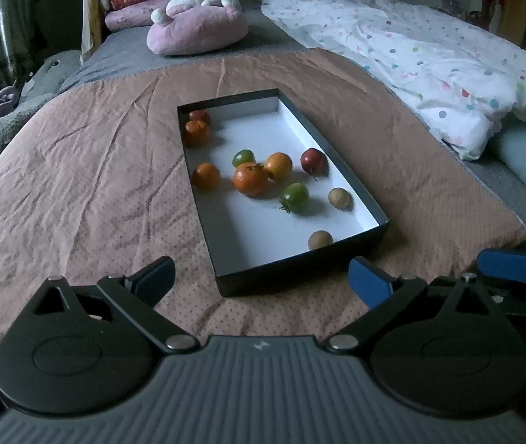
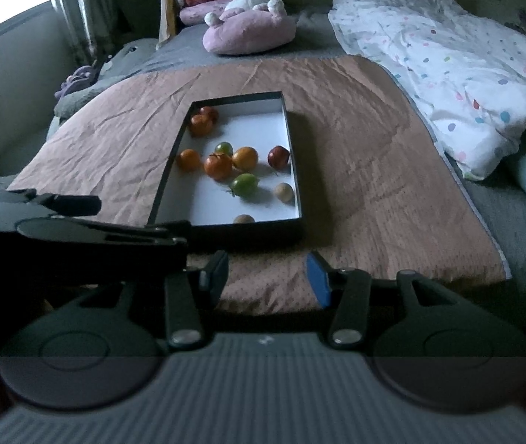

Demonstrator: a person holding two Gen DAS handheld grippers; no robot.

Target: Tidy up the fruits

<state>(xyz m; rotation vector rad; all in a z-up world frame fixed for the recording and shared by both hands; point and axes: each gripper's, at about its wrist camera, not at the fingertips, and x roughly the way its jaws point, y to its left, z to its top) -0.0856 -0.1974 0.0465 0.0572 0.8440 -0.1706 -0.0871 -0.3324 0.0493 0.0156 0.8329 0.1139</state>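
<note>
Looking from the left wrist view: left gripper [image 1: 261,281] is held wide, nothing in it, just before the box [image 1: 302,272] w/ fruits [image 1: 250,179] spread inside. One fruit should be picked at a time, gently.

Right wrist view: right gripper [image 2: 267,277] is narrower, empty. Only here is the box's right wall seen from outside.

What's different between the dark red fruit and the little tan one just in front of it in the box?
The dark red fruit is larger than the tan fruit. It is glossy with a thin stem, while the tan one looks dull and stemless. Both are round and lie near the box's right wall.
</note>
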